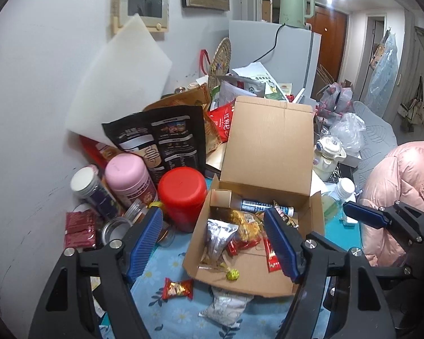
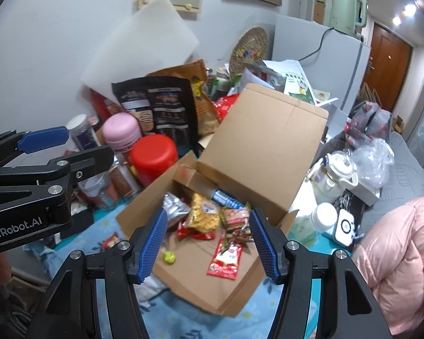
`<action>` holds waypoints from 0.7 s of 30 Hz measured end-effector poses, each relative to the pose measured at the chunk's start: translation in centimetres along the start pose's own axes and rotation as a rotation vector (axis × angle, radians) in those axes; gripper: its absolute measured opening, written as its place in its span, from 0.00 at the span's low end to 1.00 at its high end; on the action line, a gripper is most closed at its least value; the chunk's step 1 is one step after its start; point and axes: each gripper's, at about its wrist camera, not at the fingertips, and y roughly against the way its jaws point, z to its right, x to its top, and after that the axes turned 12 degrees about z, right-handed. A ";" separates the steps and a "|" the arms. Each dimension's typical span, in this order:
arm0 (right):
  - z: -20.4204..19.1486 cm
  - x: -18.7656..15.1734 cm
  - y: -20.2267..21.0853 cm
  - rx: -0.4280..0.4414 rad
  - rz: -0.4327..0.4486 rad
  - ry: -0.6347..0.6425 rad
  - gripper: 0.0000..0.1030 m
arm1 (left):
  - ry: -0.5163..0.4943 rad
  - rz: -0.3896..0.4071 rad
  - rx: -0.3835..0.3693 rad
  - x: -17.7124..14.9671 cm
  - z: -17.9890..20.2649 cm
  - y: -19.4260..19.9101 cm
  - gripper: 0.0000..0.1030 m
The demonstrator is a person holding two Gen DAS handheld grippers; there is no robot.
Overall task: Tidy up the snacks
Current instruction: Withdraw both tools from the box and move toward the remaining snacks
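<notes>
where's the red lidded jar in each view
Left wrist view: the red lidded jar stands left of centre, against the left side of the cardboard box, with the pink bottle to its left.
Right wrist view: it is left of centre, behind the box's left corner.
Shared landmark: the box's raised lid.
</notes>
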 end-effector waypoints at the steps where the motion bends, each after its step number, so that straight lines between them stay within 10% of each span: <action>1: -0.2 -0.2 0.4 0.004 0.001 0.001 0.59 | 0.001 0.007 0.005 -0.2 0.0 0.6 0.72; 21: -3.7 -8.6 8.2 0.094 -0.003 0.017 0.59 | 0.064 0.006 0.118 -9.3 0.4 10.6 0.72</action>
